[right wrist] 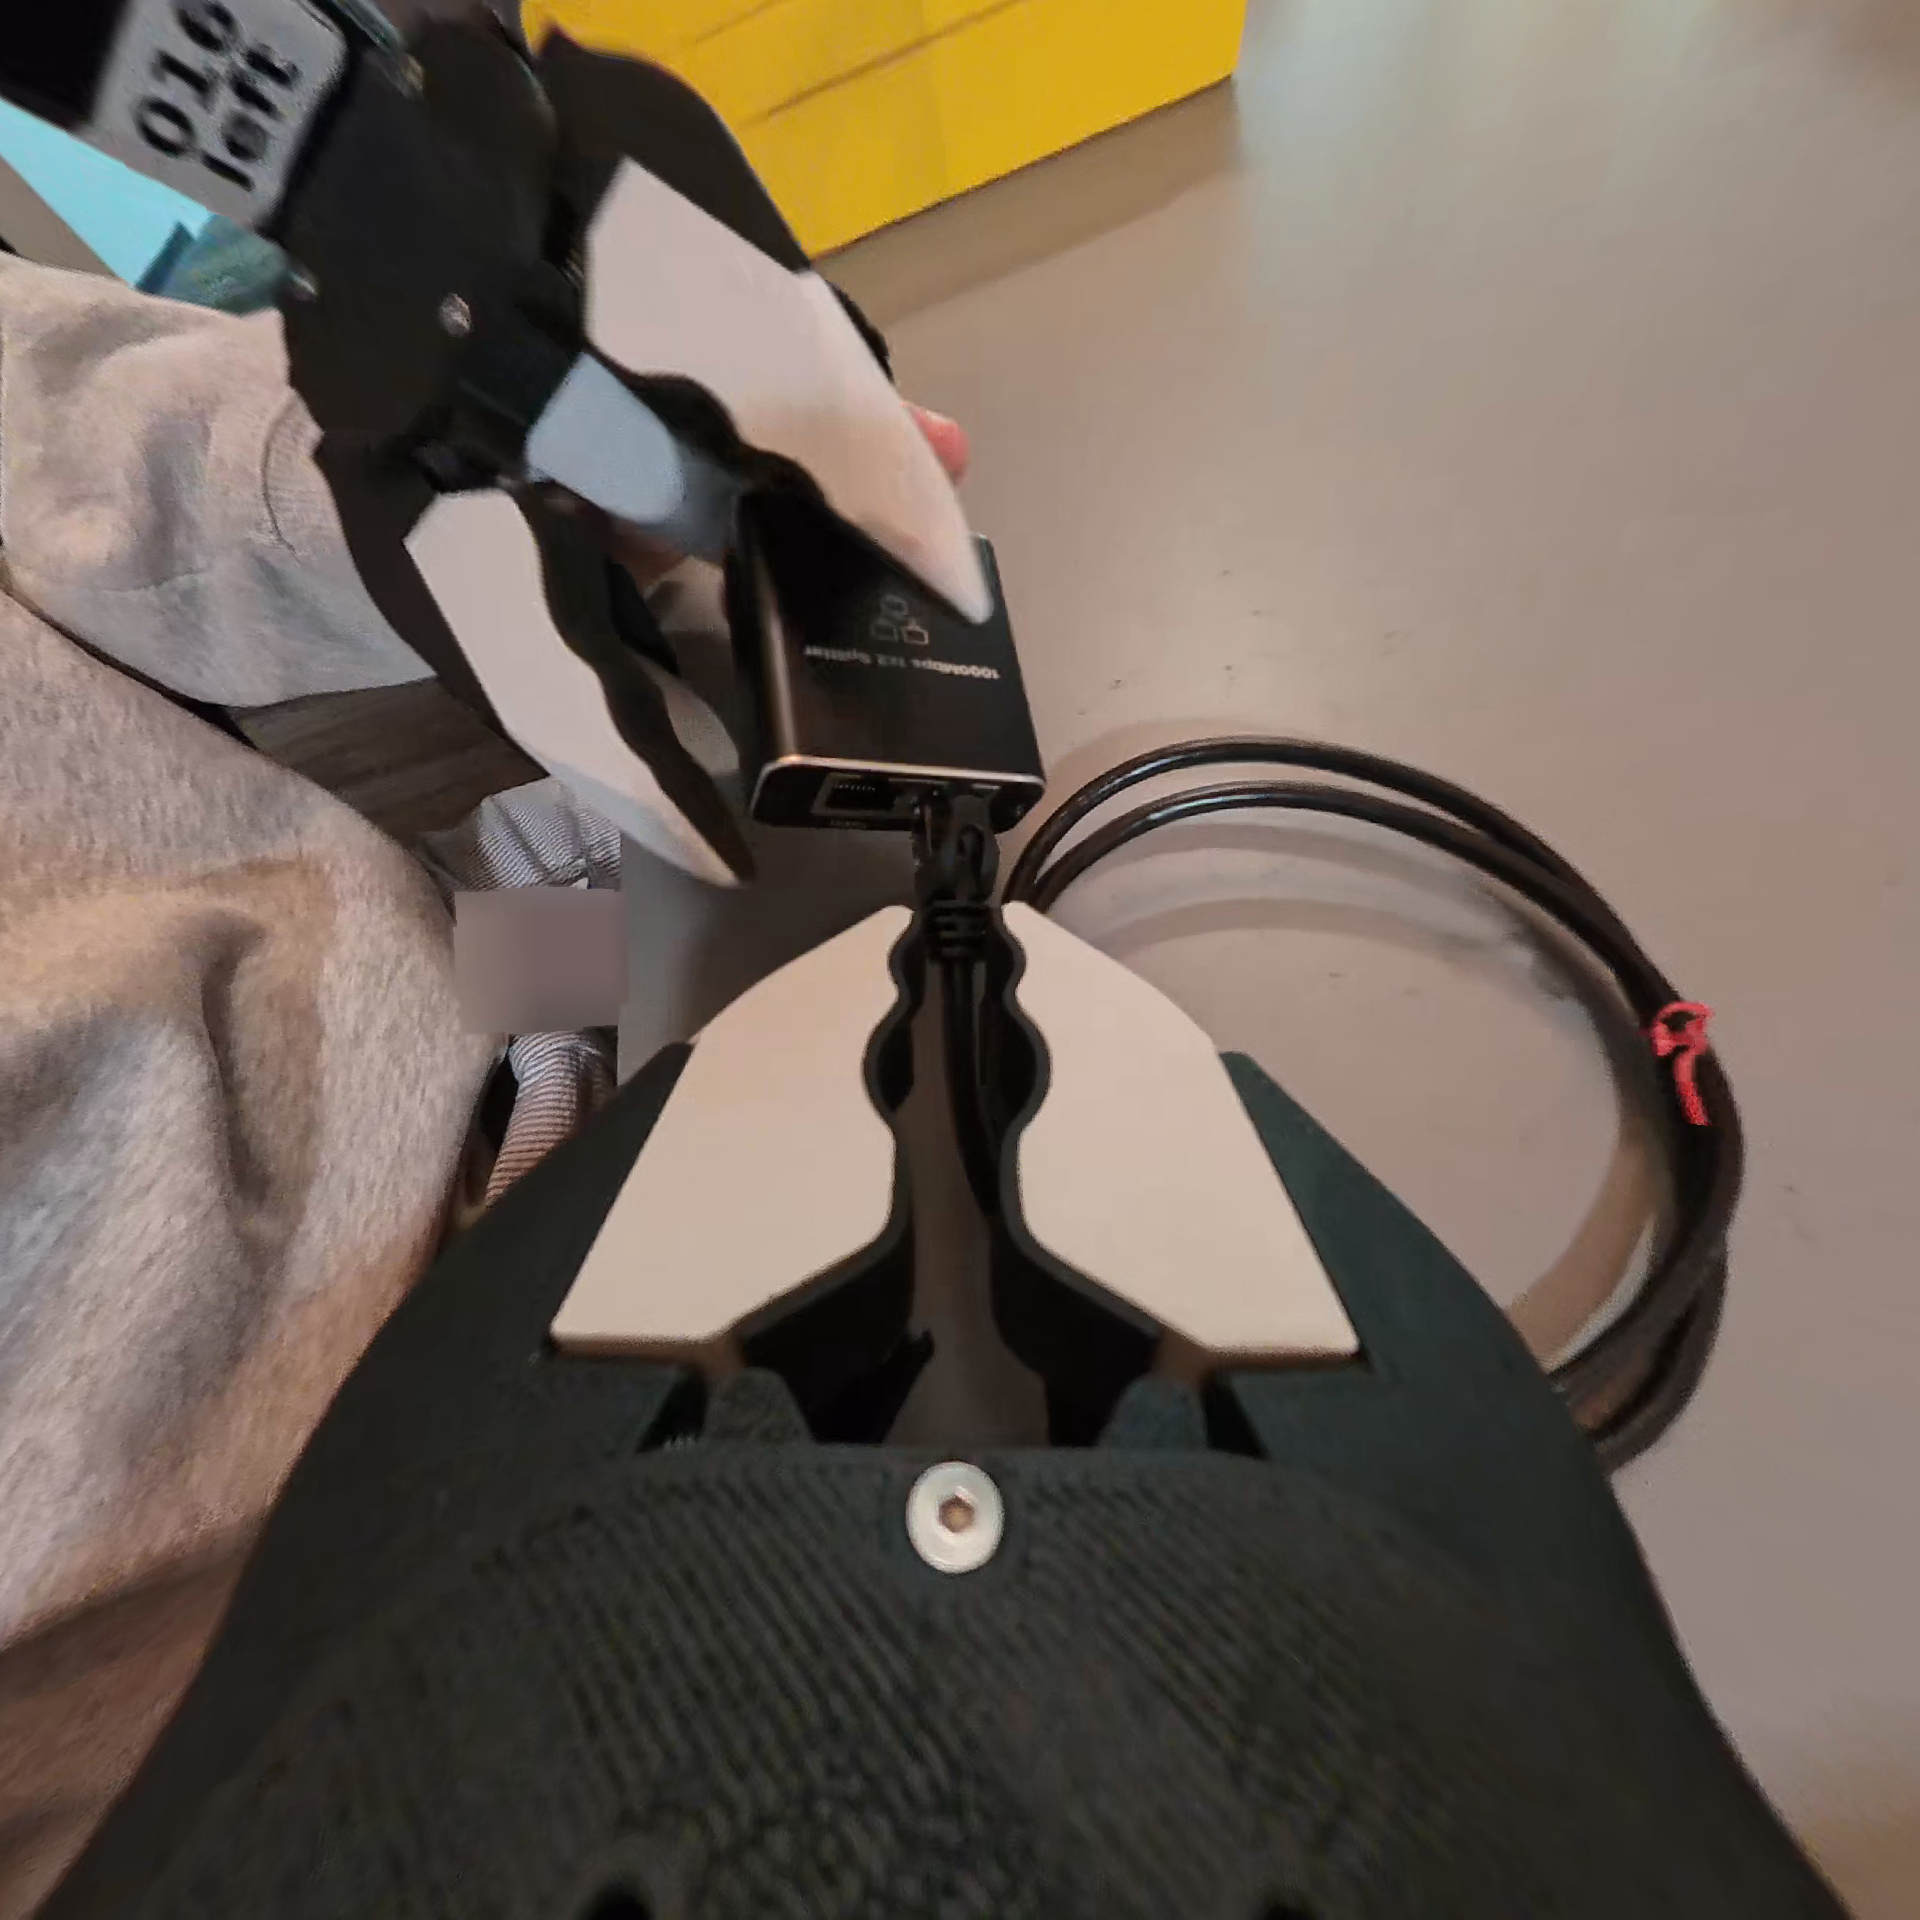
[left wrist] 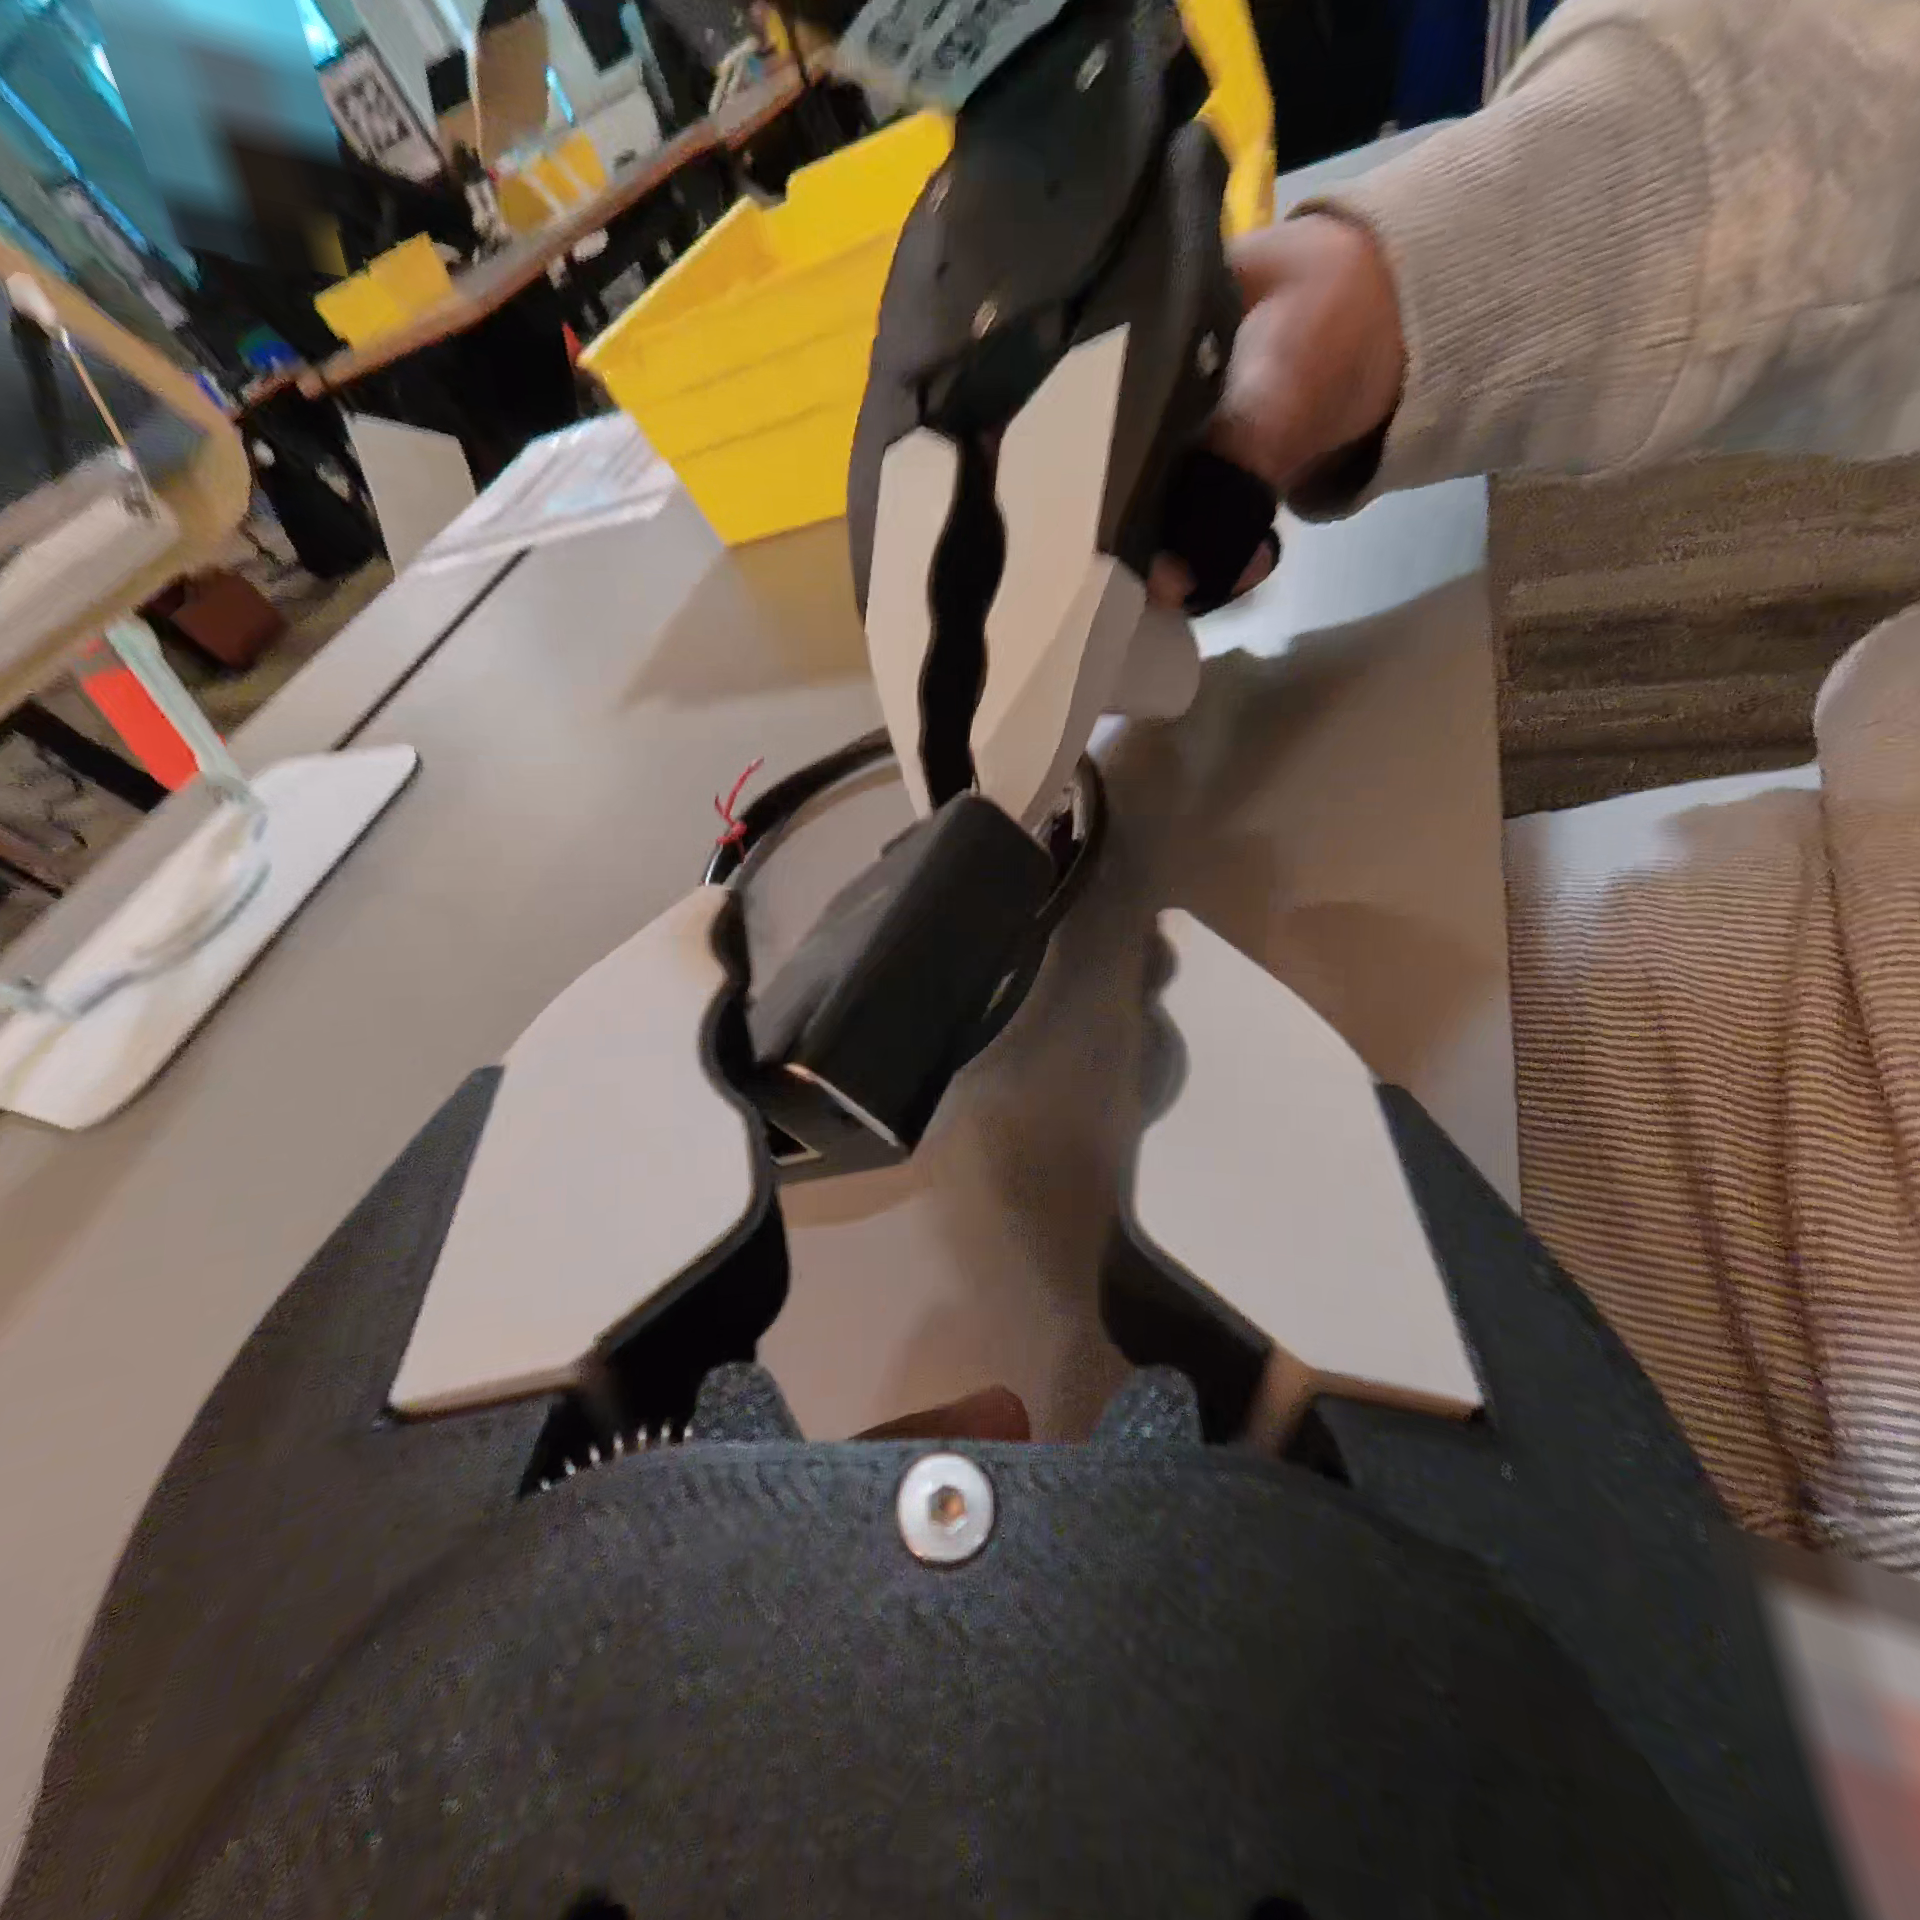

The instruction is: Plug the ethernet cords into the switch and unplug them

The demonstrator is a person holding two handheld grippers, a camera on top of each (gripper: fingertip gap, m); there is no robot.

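Observation:
The black switch [left wrist: 904, 966] lies tilted between the fingers of my left gripper [left wrist: 945, 914], which is open. The switch touches only the left finger [left wrist: 623, 1122]. My right gripper [right wrist: 956, 914] is shut on the black ethernet cord [right wrist: 961, 997] just behind its plug [right wrist: 951, 831]. The plug sits at the right port of the switch [right wrist: 894, 665]; the left port [right wrist: 852, 795] is empty. The rest of the cord lies coiled [right wrist: 1558, 935] on the table with a red tie [right wrist: 1678, 1049]. The right gripper [left wrist: 956, 800] comes down from above in the left wrist view.
A yellow bin [left wrist: 779, 343] stands on the grey table [left wrist: 520, 675] behind the switch; it also shows in the right wrist view [right wrist: 935, 104]. A white stand base [left wrist: 208, 904] is at the left. A person's sleeve [left wrist: 1662, 260] and body are at the right.

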